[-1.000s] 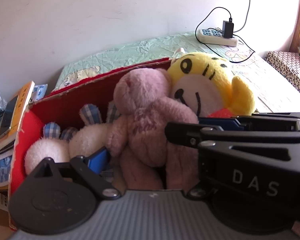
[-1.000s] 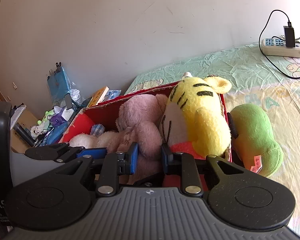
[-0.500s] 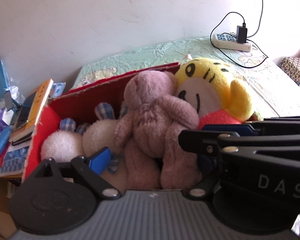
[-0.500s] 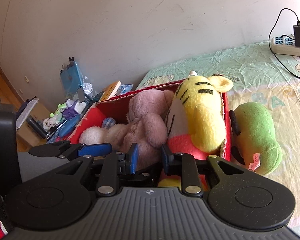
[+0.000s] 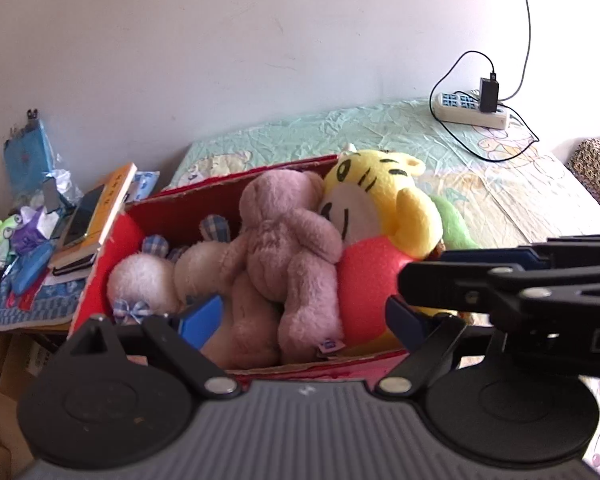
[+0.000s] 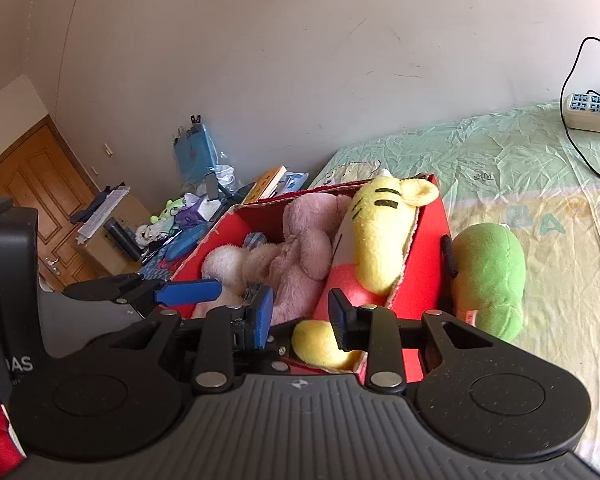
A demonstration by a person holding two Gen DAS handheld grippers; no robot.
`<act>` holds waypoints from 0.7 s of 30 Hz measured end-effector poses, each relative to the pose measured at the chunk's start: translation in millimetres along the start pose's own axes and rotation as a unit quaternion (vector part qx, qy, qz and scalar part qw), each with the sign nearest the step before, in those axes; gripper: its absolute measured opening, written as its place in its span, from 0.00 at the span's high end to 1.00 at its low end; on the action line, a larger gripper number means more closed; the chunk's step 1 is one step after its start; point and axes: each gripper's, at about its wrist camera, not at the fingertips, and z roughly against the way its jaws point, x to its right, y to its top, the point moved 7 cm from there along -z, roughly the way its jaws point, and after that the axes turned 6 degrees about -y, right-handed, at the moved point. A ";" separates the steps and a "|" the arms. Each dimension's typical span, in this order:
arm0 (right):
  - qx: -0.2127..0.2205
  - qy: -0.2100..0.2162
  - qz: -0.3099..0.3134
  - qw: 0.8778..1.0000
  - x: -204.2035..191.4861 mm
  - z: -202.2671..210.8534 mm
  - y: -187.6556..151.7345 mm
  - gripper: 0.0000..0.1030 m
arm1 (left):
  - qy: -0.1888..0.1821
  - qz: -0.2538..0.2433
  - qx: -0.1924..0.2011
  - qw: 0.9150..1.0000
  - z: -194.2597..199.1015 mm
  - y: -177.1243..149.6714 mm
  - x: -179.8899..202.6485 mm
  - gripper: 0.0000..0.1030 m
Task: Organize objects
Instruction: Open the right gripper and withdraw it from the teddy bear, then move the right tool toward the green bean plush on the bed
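— Between the left gripper's spread fingers, what sits?
— Nothing is pinched; just ahead lies the pink bear in the red box, white bunny to its left, yellow tiger to its right.
— And the right gripper?
— Also parted and holding nothing, over the box's near end beside the tiger's foot. Right of it, outside the box on the bed, lies the green plush.

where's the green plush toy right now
The green plush toy lies on the bed sheet outside the red box, against its right wall in the right wrist view; the left wrist view shows only a sliver behind the yellow tiger.
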 end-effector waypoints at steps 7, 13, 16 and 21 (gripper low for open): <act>0.015 0.004 -0.024 1.000 36.0 25.5 10.2 0.68 | 0.002 0.043 0.020 0.999 19.3 9.6 3.7 0.15; 0.008 -0.046 -0.049 0.998 86.9 25.1 9.6 0.67 | -0.039 0.048 0.043 0.997 27.7 20.8 32.5 0.15; 0.001 -0.064 -0.038 0.997 103.6 19.3 9.6 0.67 | -0.066 0.043 0.045 0.996 27.9 21.8 50.8 0.15; -0.008 -0.066 -0.001 0.998 111.1 3.5 10.8 0.67 | -0.090 0.032 0.038 0.995 26.3 16.3 70.9 0.15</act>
